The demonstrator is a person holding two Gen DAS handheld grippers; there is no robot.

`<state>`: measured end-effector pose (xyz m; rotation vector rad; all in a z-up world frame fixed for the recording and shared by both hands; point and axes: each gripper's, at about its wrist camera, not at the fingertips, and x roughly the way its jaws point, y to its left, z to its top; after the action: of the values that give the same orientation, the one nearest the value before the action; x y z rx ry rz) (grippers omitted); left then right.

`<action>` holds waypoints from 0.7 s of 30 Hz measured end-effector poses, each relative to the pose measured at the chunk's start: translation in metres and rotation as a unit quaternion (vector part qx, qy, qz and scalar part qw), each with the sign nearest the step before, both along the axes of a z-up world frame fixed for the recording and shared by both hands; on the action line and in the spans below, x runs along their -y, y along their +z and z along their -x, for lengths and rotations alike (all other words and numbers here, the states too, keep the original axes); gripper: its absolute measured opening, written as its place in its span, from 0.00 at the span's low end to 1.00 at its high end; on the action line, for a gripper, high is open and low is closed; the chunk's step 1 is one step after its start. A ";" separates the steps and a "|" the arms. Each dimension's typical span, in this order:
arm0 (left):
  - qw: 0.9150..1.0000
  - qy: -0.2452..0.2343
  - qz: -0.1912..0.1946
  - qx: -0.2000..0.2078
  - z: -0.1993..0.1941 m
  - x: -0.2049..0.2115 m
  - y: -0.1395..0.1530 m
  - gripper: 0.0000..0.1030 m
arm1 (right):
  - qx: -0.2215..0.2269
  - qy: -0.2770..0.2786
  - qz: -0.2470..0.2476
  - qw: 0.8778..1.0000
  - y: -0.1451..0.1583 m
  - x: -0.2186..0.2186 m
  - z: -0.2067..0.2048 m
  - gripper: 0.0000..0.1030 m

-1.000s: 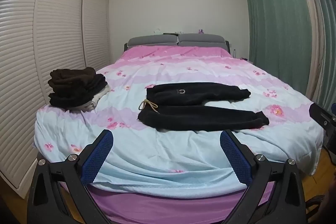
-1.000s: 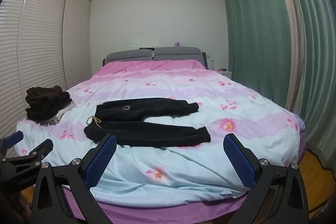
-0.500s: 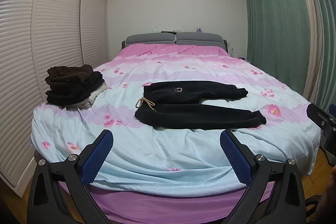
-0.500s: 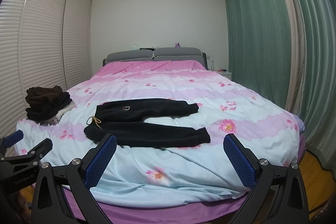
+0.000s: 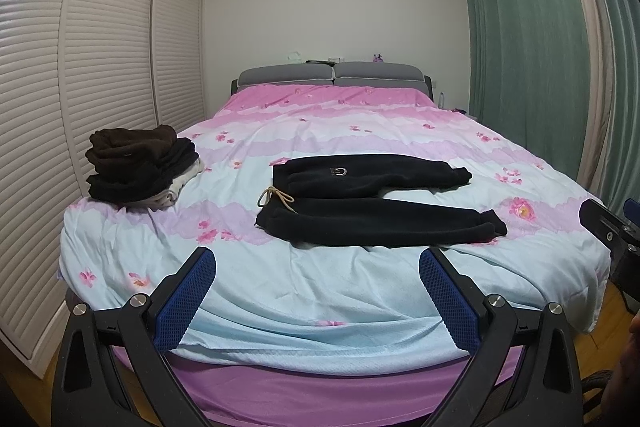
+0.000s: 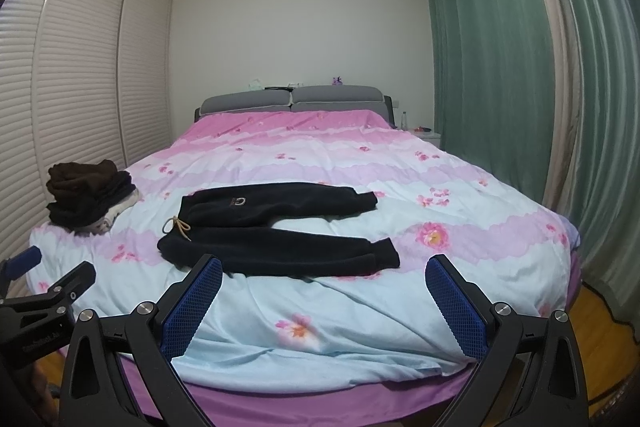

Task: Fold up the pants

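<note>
Both wrist views have drifted slightly back from the bed (image 5: 168,259), so a little more of its near edge shows than a second ago, while nothing on it has shifted. From left to right: a stack of folded dark clothes (image 5: 138,165) sits at the bed's left edge, then the black sweatpants (image 5: 372,203) lie flat and unfolded mid-bed, waistband left, legs apart. Left tongs (image 5: 318,301) and right tongs (image 6: 324,305) both hang wide open and empty, short of the bed, so folding looks not yet begun.

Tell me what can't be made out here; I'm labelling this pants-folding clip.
- Logo on the black pants: too small, both views.
- Garments in the folded pile: stacked, count unclear.
- Items on the headboard: tiny, distant.
- Right gripper: cut off by left view's edge.
</note>
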<state>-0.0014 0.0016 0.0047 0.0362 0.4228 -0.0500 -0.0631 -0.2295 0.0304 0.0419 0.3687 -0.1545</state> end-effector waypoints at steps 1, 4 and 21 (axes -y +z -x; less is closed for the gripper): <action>1.000 0.000 0.000 -0.001 0.000 0.000 0.000 1.00 | -0.001 0.000 0.000 1.000 0.000 0.000 -0.001 1.00; 1.000 -0.001 -0.001 -0.002 0.000 0.000 -0.001 1.00 | 0.000 0.000 0.001 1.000 -0.001 0.000 0.000 1.00; 1.000 -0.004 -0.003 -0.003 0.000 0.004 -0.001 1.00 | -0.005 0.006 0.007 1.000 -0.003 -0.002 0.001 1.00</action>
<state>-0.0015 -0.0023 0.0037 0.0436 0.4278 -0.0559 -0.0638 -0.2276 0.0269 0.0256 0.3780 -0.1444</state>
